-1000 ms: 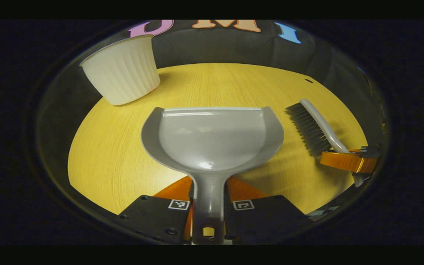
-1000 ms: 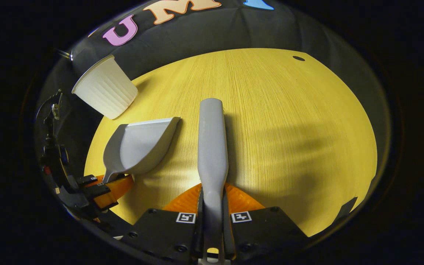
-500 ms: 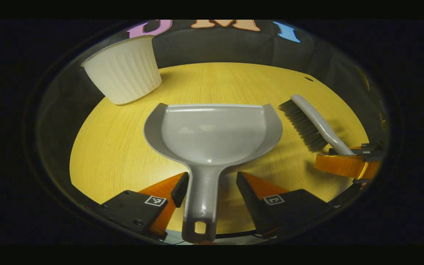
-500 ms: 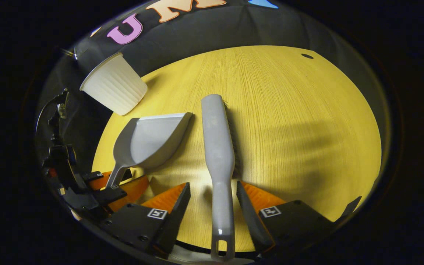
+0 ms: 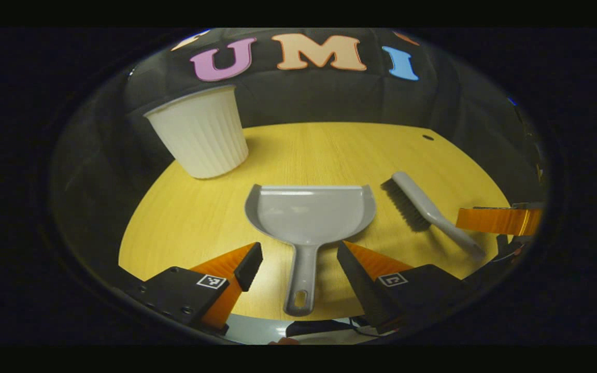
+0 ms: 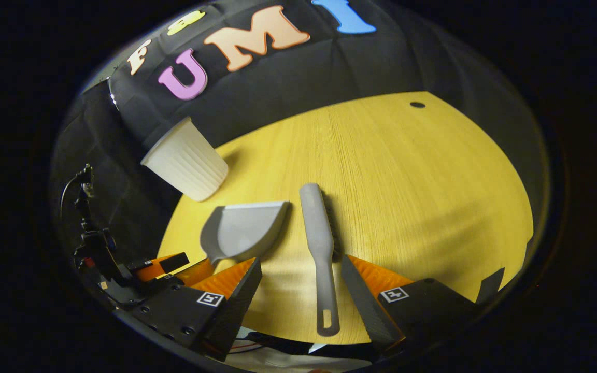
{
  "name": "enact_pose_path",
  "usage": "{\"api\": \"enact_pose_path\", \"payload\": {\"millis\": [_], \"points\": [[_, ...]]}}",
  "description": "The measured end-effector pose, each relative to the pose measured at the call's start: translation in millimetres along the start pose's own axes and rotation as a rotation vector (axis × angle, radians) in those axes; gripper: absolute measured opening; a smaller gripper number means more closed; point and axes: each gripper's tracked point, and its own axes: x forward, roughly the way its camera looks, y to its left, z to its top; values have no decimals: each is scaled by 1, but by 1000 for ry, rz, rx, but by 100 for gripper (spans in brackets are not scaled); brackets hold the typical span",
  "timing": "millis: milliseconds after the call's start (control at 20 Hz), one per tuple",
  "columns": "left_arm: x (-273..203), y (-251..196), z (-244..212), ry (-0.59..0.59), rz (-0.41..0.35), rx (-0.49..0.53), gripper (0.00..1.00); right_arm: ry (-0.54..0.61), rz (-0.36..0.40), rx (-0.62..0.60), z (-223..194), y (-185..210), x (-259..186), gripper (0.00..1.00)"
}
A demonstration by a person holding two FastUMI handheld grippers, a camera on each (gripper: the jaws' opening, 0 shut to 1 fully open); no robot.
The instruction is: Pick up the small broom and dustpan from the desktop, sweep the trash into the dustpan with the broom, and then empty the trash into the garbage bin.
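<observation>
The grey dustpan lies flat on the yellow desktop, empty, its handle pointing back between the fingers of my left gripper, which is open and drawn back from it. To its right lies the grey broom on its side. In the right gripper view the broom lies lengthwise between the spread fingers of my right gripper, open and not touching it; the dustpan lies to its left. The white ribbed garbage bin stands at the back left, also seen as the bin.
The desktop has a small dark hole near its far right. The other gripper shows at the right edge of the left gripper view. Black cloth walls close the back. The desk's near edge lies just below both handles.
Both grippers have opened, let go of the dustpan and the broom, and pulled back and up; both tools now lie on the desktop and look smaller.
</observation>
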Motion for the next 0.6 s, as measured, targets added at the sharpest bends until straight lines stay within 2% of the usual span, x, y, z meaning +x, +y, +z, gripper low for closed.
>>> {"api": "enact_pose_path", "payload": {"millis": [150, 350, 500, 600], "points": [[-48, 8, 49, -160, 3, -82, 90, -238, -1, -42, 48, 17, -59, 93], [-109, 20, 112, -429, 20, -96, 90, -524, -6, -75, 87, 23, -125, 92], [-157, 15, 157, -671, 12, -95, 87, -616, -43, -124, 87, 23, -155, 92], [-165, 13, 161, -692, 10, -54, 87, -619, -41, -132, 89, 29, -163, 92]]}}
